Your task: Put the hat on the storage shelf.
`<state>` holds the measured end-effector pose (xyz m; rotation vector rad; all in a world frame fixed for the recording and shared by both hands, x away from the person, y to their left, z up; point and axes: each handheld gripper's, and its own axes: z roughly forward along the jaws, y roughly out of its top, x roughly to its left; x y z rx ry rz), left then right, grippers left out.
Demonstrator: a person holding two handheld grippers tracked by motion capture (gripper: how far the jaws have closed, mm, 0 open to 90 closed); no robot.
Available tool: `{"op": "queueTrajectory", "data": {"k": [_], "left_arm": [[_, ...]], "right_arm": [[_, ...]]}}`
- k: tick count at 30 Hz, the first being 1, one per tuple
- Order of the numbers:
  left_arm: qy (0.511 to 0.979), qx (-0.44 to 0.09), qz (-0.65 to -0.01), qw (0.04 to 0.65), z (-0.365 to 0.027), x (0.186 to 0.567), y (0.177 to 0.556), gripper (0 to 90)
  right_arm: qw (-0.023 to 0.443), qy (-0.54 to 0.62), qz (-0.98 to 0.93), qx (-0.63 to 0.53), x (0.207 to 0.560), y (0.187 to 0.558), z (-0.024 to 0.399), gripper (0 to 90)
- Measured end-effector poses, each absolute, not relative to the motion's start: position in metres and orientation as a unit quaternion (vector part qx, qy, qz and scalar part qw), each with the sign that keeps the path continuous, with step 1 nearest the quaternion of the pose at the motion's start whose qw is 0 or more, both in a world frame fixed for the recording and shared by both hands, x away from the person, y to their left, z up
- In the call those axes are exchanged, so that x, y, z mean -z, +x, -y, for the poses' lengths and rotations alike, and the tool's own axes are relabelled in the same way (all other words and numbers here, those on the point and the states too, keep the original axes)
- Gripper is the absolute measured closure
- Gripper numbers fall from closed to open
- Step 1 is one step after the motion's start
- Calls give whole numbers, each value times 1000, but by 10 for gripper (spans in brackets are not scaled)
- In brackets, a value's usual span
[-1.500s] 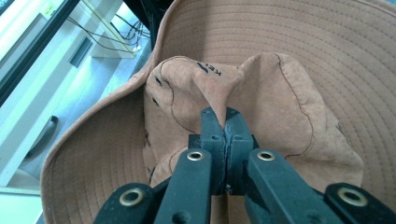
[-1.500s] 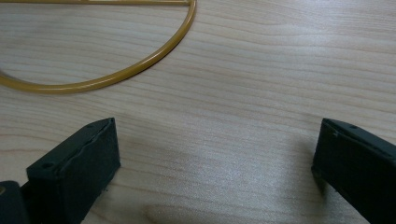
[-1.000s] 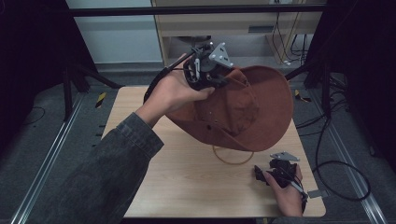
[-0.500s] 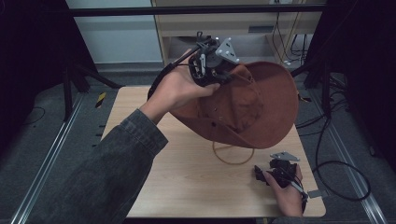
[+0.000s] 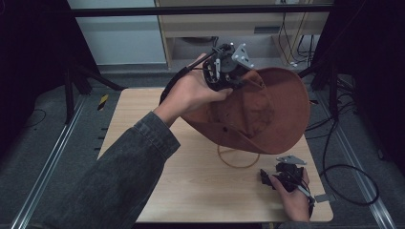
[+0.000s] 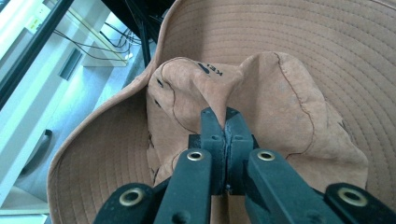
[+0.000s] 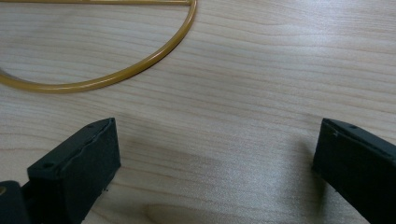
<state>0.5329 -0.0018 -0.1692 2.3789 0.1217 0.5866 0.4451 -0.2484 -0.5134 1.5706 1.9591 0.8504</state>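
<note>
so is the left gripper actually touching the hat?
Touching. In the left gripper view the left gripper has its jaws closed on a pinched fold of the brown hat crown, fabric clamped between the pads.

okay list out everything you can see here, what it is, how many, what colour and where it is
hat: one, reddish-brown, wide-brimmed, held up above the far half of the table, a fold of its crown pinched in the left gripper
cord loop: one, yellowish, lying on the table below the hat
table: one, light wood, centre of the high view
cabinet: one, pale wood, beyond the table
cables: several, black, on the floor to the right of the table
left gripper: one, black, raised over the table's far edge, jaws shut on the hat
right gripper: one, black, low over the table's near right corner, jaws open, nothing between them
left sleeve: one, dark grey denim, coming in from the bottom left
</note>
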Motion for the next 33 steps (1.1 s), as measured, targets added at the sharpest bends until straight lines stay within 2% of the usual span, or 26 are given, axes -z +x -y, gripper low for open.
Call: {"op": "queueTrajectory", "data": {"k": [23, 33], "left_arm": [[924, -206, -53, 317, 18, 200, 549, 888], [925, -195, -67, 318, 14, 211, 558, 887]], "right_arm": [[243, 574, -717, -311, 513, 445, 249, 6], [244, 574, -717, -311, 513, 445, 249, 7]]}}
